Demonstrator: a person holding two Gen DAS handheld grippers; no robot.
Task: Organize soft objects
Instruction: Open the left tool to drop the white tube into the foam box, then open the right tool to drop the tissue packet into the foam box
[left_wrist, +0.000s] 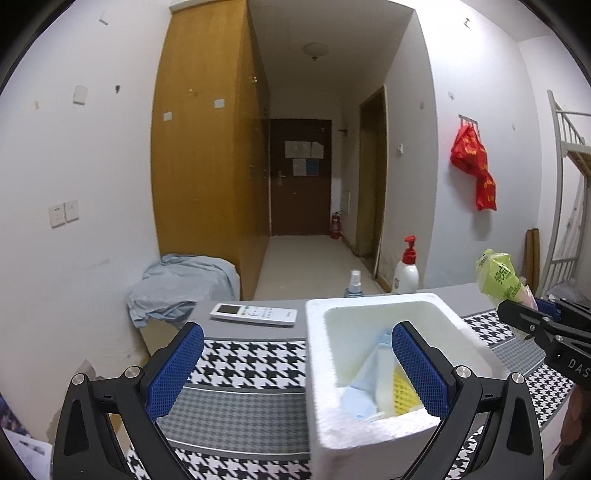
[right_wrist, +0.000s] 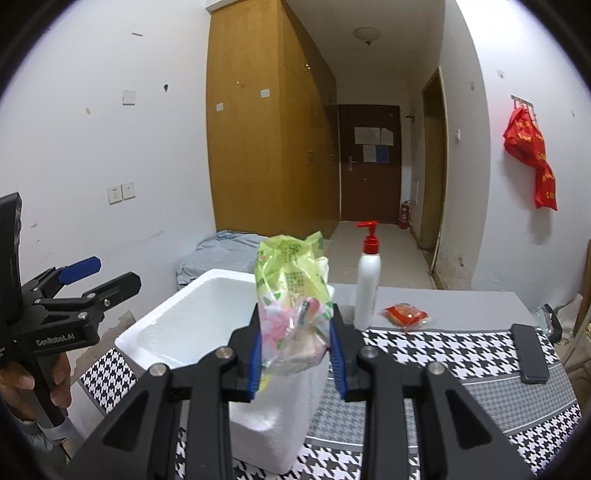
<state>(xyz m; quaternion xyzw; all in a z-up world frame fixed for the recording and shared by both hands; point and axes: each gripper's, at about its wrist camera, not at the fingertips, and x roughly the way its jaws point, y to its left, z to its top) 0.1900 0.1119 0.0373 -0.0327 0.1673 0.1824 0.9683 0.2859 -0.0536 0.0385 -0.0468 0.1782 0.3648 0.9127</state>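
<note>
1. Foam box (left_wrist: 391, 373), white, open top, sits on the houndstooth-cloth table (left_wrist: 243, 373); it's the biggest task item and is right in front of your left tongs.
2. Inside the box: a light blue soft pack (left_wrist: 364, 391) and a yellow mesh-textured item (left_wrist: 404, 397), leaning on the near right wall.
3. Your left tongs (left_wrist: 295, 369) are spread wide and hold nothing; the right finger reaches over the box's opening, the left finger is over the cloth.
4. Your right tongs (right_wrist: 293, 350) are clamped on a green-and-pink plastic packet (right_wrist: 291, 295), held upright, lifted over the box's near right corner.
5. White pump bottle (right_wrist: 367, 284) with red top stands behind the box, on bare grey table.
6. White remote (left_wrist: 254, 314) lies flat, left of the box's far edge.
7. Dark phone (right_wrist: 529, 352) lies on the cloth, far right.
8. Small red packet (right_wrist: 405, 315) lies just right of the pump bottle.
9. Small spray bottle (left_wrist: 354, 284) stands behind the box; partly hidden.
</note>
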